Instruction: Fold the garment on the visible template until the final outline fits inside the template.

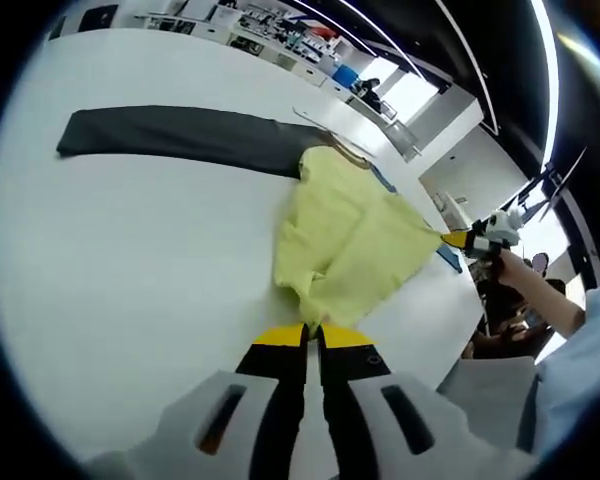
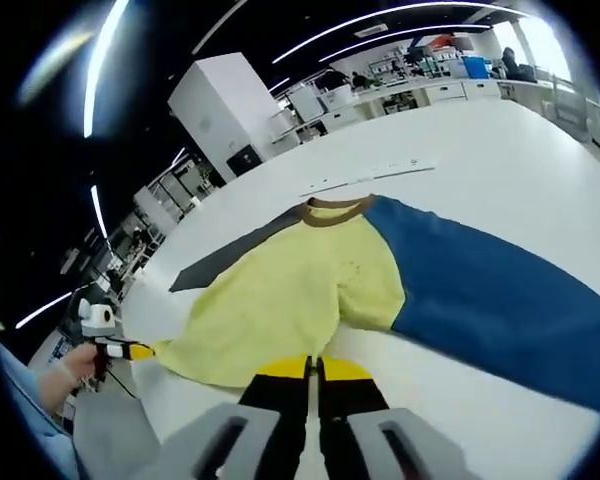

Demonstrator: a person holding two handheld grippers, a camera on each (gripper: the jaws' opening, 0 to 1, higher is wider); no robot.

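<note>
Your left tongs (image 1: 313,335) are pressed together on the near edge of the yellow garment (image 1: 350,240), pinching the fabric where it bunches at their tips. In the left gripper view the garment lies partly folded on the white tabletop (image 1: 130,260), with its brown collar (image 1: 345,150) at the far end. A long dark grey strip (image 1: 180,133) stretches away to the left from beside the collar, and a sliver of the blue template (image 1: 448,256) peeks out along the garment's right edge. Your right tongs (image 1: 458,239) come in from the right, their yellow tips touching the garment's right corner, with your hand (image 1: 510,262) behind them. In the right gripper view, your right tongs (image 2: 313,365) are also pressed together at the near hem of the yellow garment (image 2: 280,300), nipping its edge. The blue template (image 2: 480,295) spreads out to the right from under the garment, and the collar (image 2: 332,210) sits at the far end. Your left tongs (image 2: 140,351) reach the garment's left corner from the left, held in your hand (image 2: 75,370). Benches and shelving stand far off behind the tabletop.
</note>
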